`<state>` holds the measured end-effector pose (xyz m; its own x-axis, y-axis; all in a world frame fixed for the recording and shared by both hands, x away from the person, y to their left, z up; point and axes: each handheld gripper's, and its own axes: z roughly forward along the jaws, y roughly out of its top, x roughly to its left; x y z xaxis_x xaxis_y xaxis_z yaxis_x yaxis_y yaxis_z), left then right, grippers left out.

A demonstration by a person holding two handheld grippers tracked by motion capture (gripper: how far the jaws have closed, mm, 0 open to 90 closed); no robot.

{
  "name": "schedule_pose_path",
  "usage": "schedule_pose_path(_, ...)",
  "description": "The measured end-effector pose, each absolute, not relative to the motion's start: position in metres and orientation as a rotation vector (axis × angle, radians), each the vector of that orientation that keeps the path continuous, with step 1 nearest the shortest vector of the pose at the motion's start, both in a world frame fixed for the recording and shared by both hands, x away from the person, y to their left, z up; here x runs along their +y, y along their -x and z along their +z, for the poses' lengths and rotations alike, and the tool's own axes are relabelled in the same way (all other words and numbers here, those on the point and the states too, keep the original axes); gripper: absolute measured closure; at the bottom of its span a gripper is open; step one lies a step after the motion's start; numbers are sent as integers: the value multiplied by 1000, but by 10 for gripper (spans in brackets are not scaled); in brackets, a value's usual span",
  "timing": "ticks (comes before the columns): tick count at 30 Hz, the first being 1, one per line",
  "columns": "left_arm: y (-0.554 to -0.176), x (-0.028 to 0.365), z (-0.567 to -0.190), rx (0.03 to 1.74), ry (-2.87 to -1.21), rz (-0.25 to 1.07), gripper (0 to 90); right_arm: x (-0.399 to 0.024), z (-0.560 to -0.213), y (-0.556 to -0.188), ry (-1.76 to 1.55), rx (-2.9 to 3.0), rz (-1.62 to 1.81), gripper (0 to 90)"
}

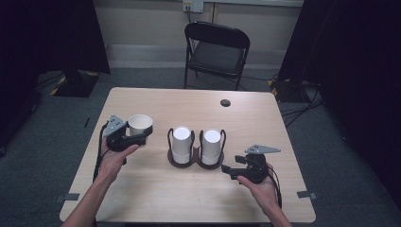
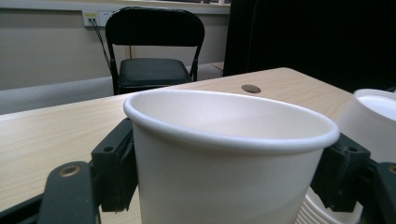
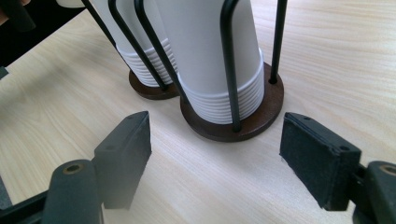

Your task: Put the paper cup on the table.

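Our left gripper [image 1: 137,136] clamps an upright paper cup [image 2: 224,154] left of the cup holder [image 3: 233,126]; our right gripper [image 3: 215,158] stands open, empty, just beside the holder.

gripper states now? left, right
Left gripper: closed on a paper cup, held upright.
Right gripper: open, nothing held, beside the cup holder.

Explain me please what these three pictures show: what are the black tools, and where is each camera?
A person holds a hand-held gripper in each hand. The high view looks down on the wooden table; the other two cameras ride on the grippers. The left gripper is shut on an upright white paper cup, open end up. The right gripper is open, with nothing between its jaws, and points at a black wire cup holder that keeps two stacks of upside-down cups.
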<state>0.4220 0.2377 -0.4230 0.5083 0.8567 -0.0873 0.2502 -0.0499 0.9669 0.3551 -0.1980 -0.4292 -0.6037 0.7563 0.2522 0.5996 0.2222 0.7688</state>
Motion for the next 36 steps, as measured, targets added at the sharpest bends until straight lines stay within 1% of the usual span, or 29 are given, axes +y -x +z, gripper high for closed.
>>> schedule_pose_path(2,-429,239,-428,973,-1576,650,225,-199,-431,-356,-1307,2313,1320,247)
schedule_pose_path(4,-437,239,-430,982,-1613,642,224,-200,-431,-356,-1316,2310,1313,249)
schedule_pose_path(8,-444,241,-425,974,-1593,625,222,-200,-432,-356,-1319,2306,1309,250)
schedule_pose_path(10,-453,241,-424,974,-1618,651,221,-200,-433,-355,-1318,2312,1305,250)
schedule_pose_path(13,-457,242,-427,981,-1606,650,220,-200,-433,-355,-1310,2315,1301,252)
schedule_pose_path(15,-463,243,-435,998,-1613,617,218,-201,-434,-354,-1310,2312,1299,254)
schedule_pose_path(22,-469,236,-446,995,-1641,599,209,-202,-435,-354,-1324,2310,1287,258)
schedule_pose_path(25,-472,234,-451,997,-1677,594,206,-201,-435,-354,-1324,2310,1283,259)
schedule_pose_path(36,-475,232,-462,1040,-1729,558,202,-201,-435,-353,-1325,2320,1252,268)
